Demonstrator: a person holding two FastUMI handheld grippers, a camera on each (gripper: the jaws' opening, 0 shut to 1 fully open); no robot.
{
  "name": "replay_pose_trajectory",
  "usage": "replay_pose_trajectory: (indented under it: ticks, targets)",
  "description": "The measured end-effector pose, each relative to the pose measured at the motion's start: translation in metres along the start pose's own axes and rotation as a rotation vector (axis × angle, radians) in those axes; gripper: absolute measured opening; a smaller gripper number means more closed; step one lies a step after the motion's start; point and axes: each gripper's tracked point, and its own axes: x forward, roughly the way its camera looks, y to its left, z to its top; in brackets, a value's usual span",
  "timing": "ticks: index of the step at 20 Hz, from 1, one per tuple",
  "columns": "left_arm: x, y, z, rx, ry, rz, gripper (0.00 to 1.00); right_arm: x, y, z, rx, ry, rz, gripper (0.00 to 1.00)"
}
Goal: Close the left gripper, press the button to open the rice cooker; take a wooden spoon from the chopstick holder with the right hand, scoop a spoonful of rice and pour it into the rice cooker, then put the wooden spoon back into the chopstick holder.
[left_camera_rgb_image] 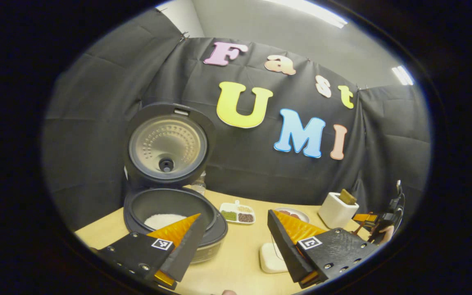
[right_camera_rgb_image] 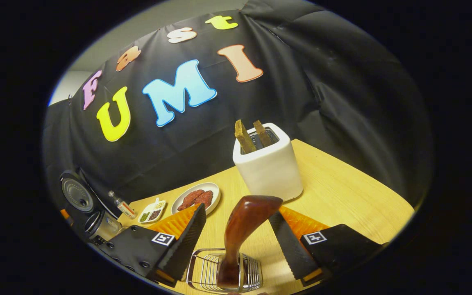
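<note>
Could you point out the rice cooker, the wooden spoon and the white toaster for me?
rice cooker [left_camera_rgb_image: 166, 145], left gripper view, on the inside of its raised lid.
wooden spoon [right_camera_rgb_image: 244, 221], right gripper view, on its brown handle.
toaster [right_camera_rgb_image: 268, 170], right gripper view, on its white front wall.

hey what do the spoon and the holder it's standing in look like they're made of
The spoon looks like dark wood with a glossy varnish: reddish-brown with bright highlights. The holder looks like polished or chromed metal wire: thin shiny bars with gaps between them.
</note>
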Motion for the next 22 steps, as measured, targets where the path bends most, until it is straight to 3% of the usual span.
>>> replay_pose_trajectory:
  ticks: [2, 4, 5, 6, 7, 8, 9, 15, 22]
  targets:
    - [0.005, 0.004, -0.009, -0.002, 0.011, 0.003, 0.95, 0.008, 0.004, -0.004, 0.026, 0.017, 0.021, 0.92]
    - [0.009, 0.015, -0.012, -0.013, 0.017, 0.023, 0.94, 0.01, 0.008, -0.009, 0.053, 0.038, 0.045, 0.94]
    - [0.009, 0.02, -0.011, -0.028, 0.017, 0.026, 0.95, 0.011, 0.009, -0.012, 0.061, 0.046, 0.049, 0.77]
    - [0.008, 0.023, -0.015, -0.044, 0.018, 0.029, 0.95, 0.011, 0.009, -0.012, 0.067, 0.047, 0.048, 0.7]
    - [0.009, 0.028, -0.016, -0.057, 0.018, 0.033, 0.95, 0.012, 0.006, -0.011, 0.074, 0.042, 0.03, 0.47]
    - [0.008, 0.033, -0.018, -0.066, 0.02, 0.039, 0.95, 0.015, 0.002, -0.011, 0.087, 0.039, 0.008, 0.44]
    - [0.007, 0.038, -0.019, -0.073, 0.02, 0.046, 0.95, 0.014, 0.005, -0.008, 0.107, 0.039, 0.011, 0.3]
    - [-0.002, 0.053, -0.022, -0.107, 0.01, 0.055, 0.94, 0.002, 0.012, -0.001, 0.106, 0.001, 0.007, 0.23]
    - [-0.007, 0.059, -0.035, -0.137, 0.011, 0.04, 0.94, -0.029, 0.042, 0.058, 0.015, -0.138, -0.01, 0.22]
